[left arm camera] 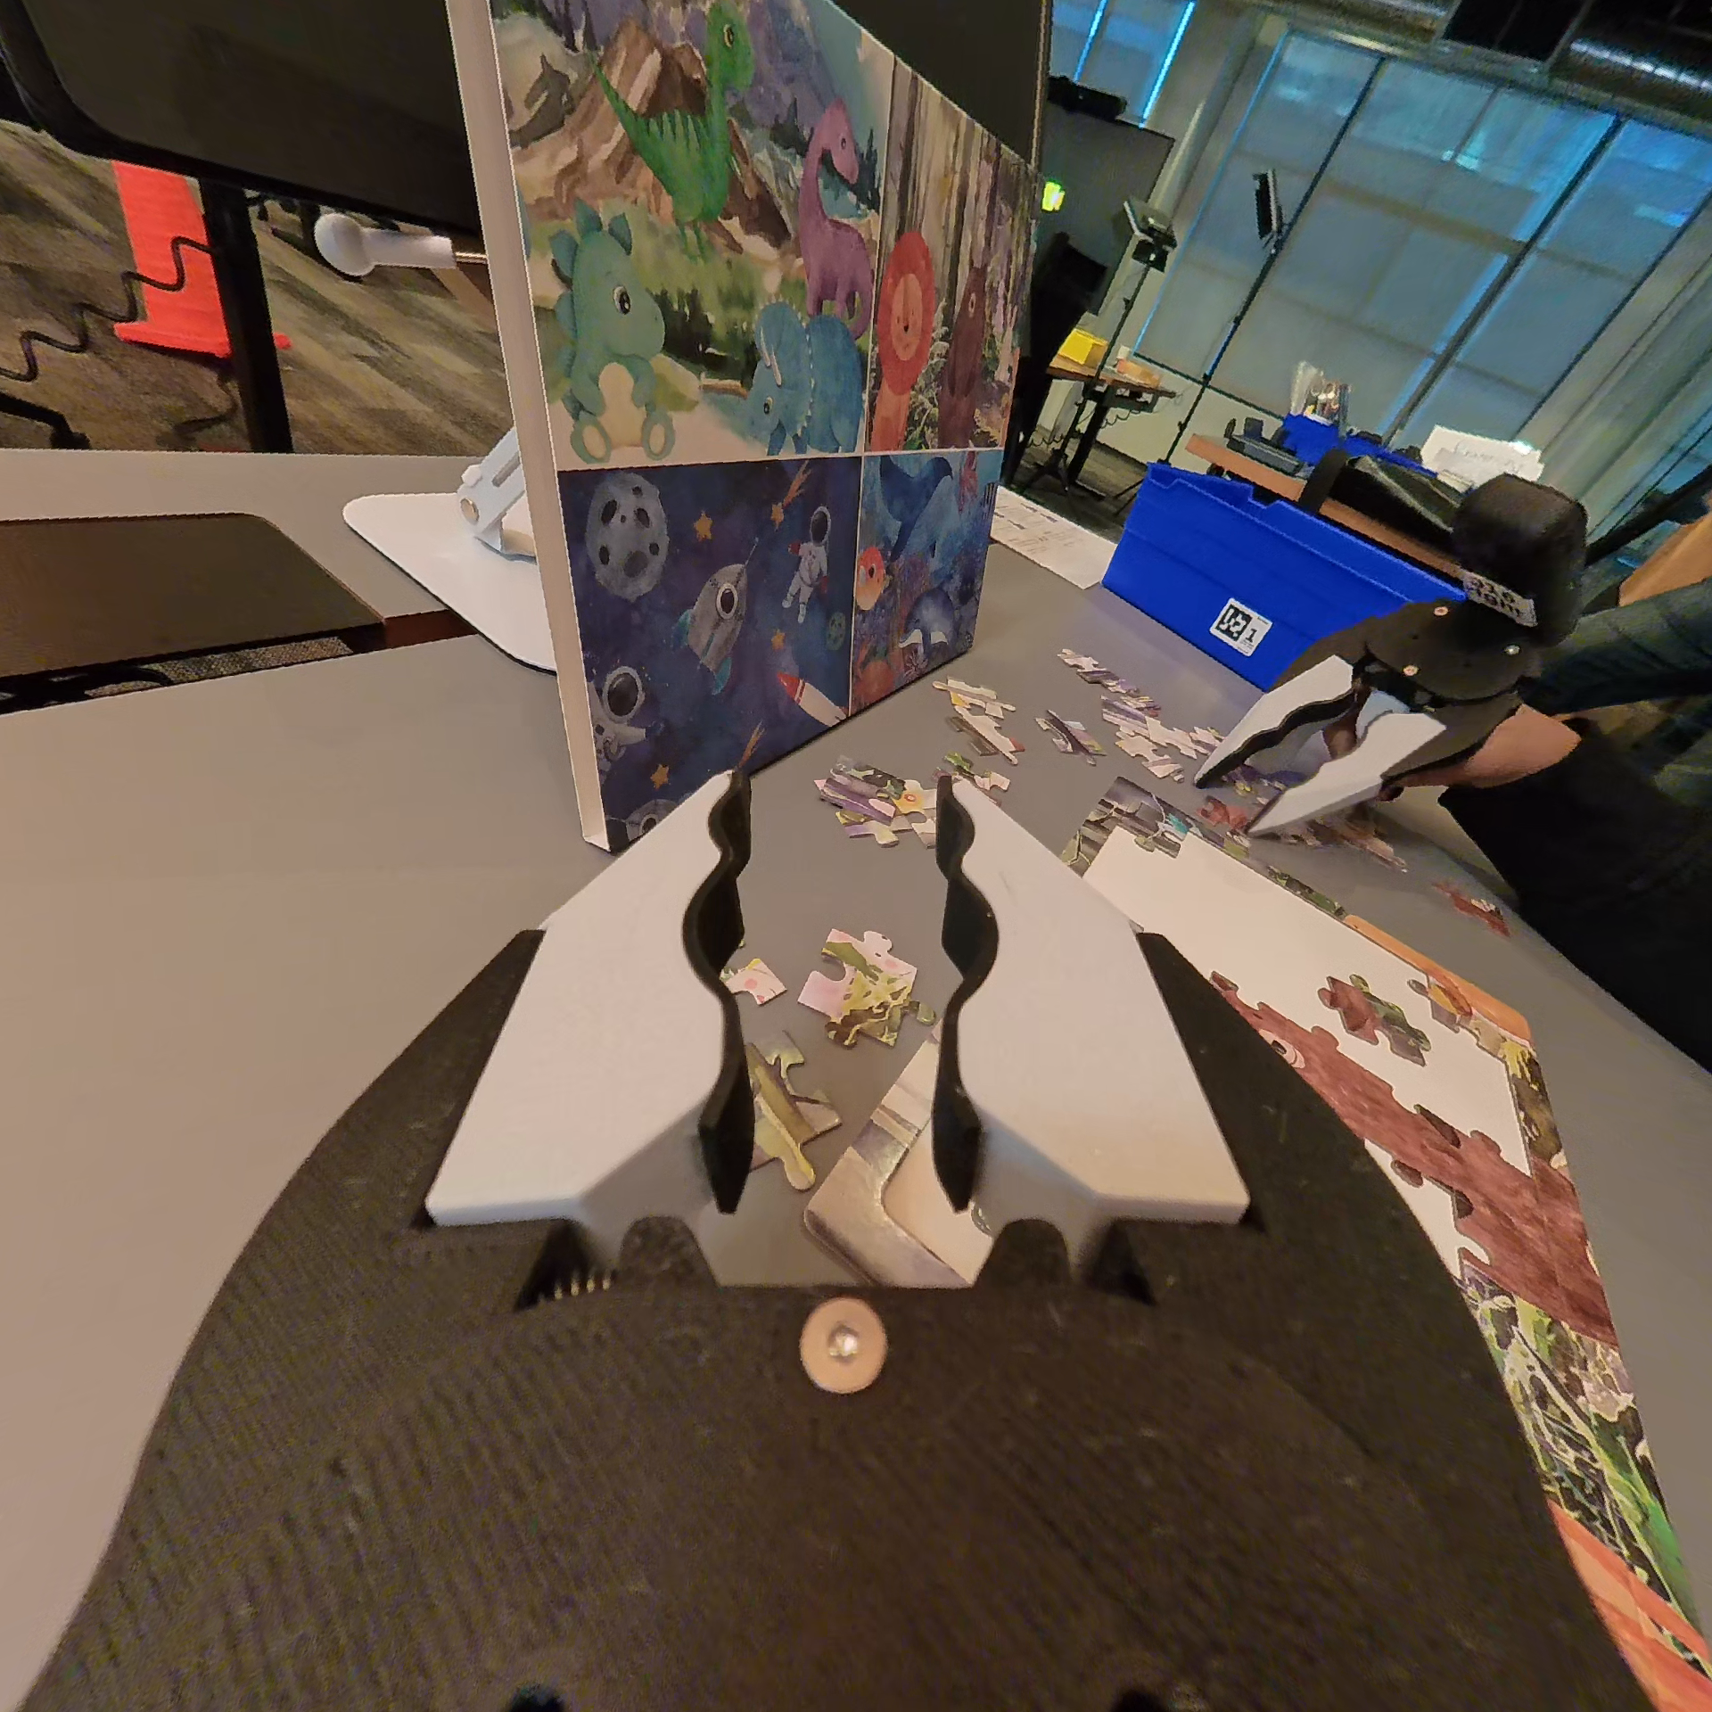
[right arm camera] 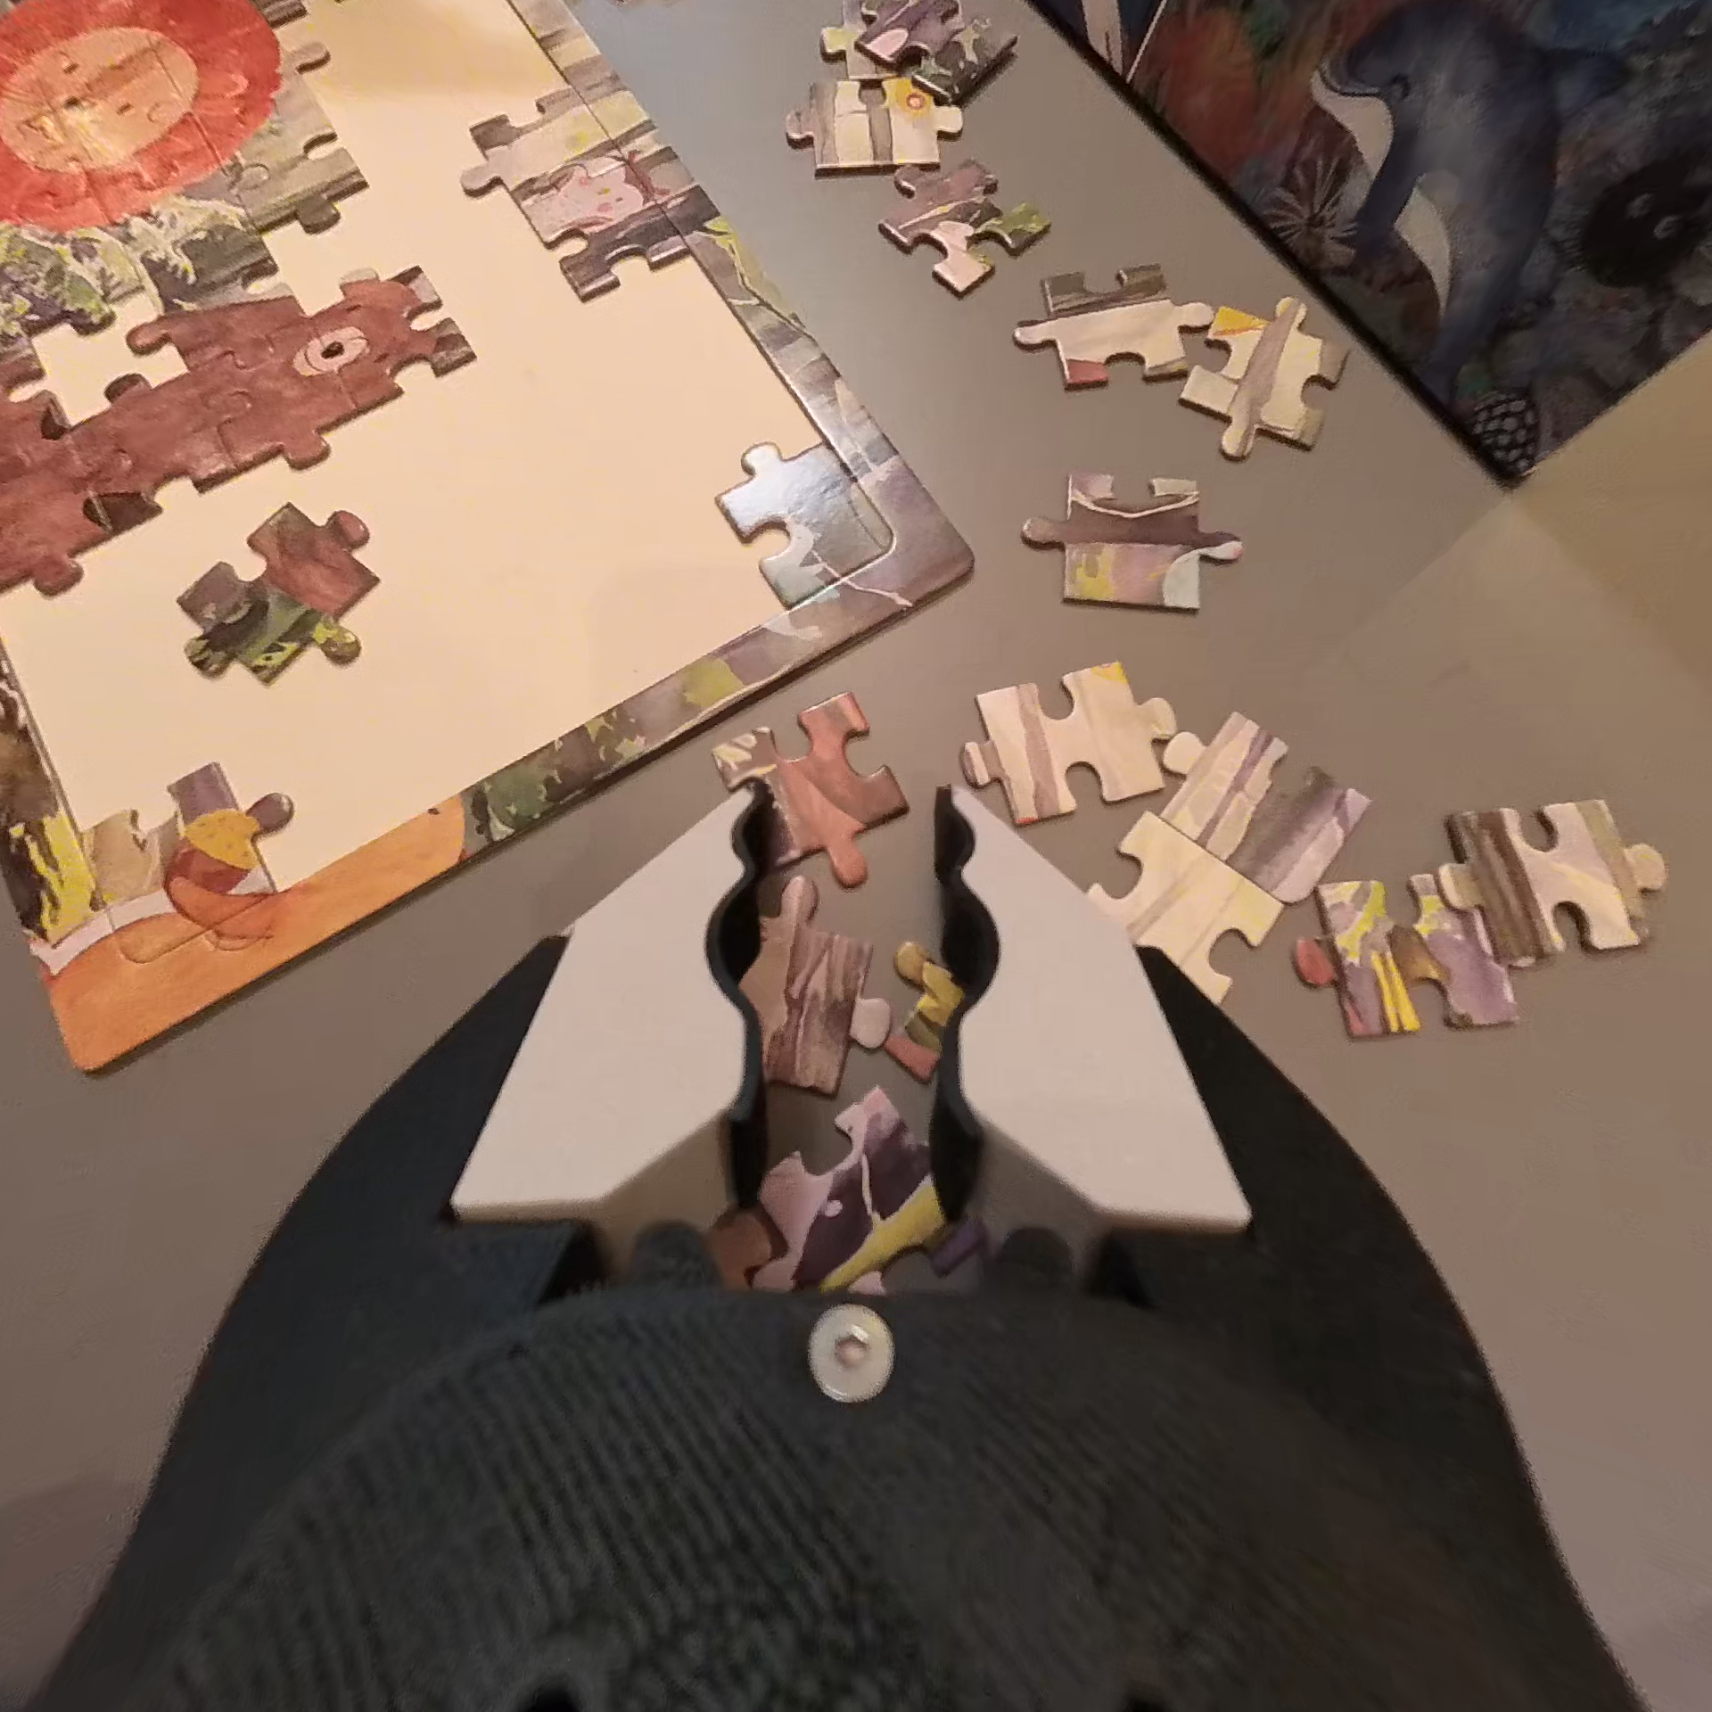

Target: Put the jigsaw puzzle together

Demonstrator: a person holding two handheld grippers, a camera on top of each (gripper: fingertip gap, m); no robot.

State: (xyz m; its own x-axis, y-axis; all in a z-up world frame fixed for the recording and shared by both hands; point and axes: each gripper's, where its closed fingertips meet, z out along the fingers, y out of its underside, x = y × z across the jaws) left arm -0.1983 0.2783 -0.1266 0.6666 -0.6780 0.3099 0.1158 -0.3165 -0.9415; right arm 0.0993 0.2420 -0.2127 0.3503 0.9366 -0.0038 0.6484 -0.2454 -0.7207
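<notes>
The left gripper (left arm camera: 838, 797) hovers with its jaws apart and empty above loose cardboard puzzle pieces (left arm camera: 866, 987) on the grey table (left arm camera: 278, 880), the upright picture box (left arm camera: 741, 417) just ahead. To its right lies the partly filled cream puzzle tray (right arm camera: 519, 519). Right of the tray, the right gripper (right arm camera: 848, 806) is also parted and empty, over a brownish-pink loose piece (right arm camera: 824, 787), pale pieces (right arm camera: 1204, 834) beside it

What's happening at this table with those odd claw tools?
A person is doing a jigsaw with a claw tool in each hand. The puzzle tray is partly filled. The right gripper hovers open over loose pieces on the table. The left gripper is open too, holding nothing. The picture box stands upright nearby.
</notes>
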